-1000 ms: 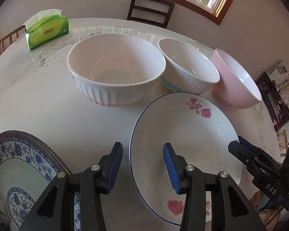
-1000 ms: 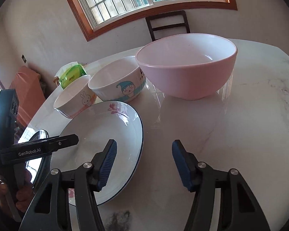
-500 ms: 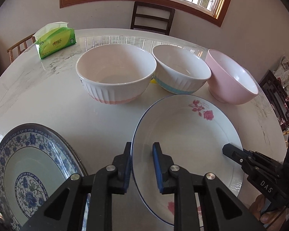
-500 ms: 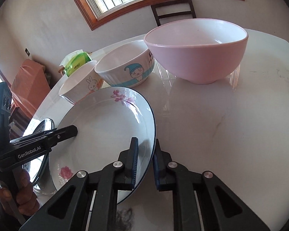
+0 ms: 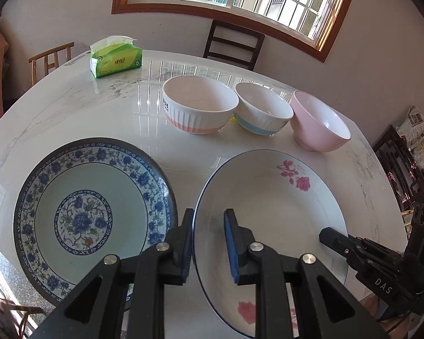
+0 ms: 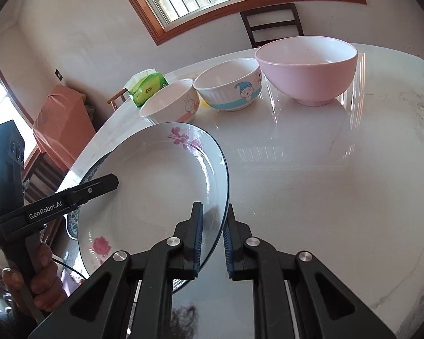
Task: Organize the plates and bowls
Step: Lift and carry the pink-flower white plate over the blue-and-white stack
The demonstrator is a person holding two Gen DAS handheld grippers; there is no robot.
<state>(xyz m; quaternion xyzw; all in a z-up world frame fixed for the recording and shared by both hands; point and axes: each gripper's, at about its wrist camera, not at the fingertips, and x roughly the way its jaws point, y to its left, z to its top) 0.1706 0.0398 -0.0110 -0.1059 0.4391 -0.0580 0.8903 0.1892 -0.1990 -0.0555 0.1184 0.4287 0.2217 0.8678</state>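
The left wrist view alone shows the whole blue-and-white floral porcelain plate lying on the white marble tabletop; the right wrist view shows only a sliver of it under the white rose-printed plate, but reveals a rabbit on the pink-banded ribbed bowl, a capped figure on the blue-banded bowl, and a hand gripping the left claw.

A second ago both claws stood open over the rose plate resting flat; both have since closed, and the plate is now lifted and tilted. The left claw pinches its left rim, the right claw its right rim, beside the plain pink bowl.

Readable: "GenRobot.AI" on the left claw, "DAS" on the right. The green tissue pack's print is illegible.
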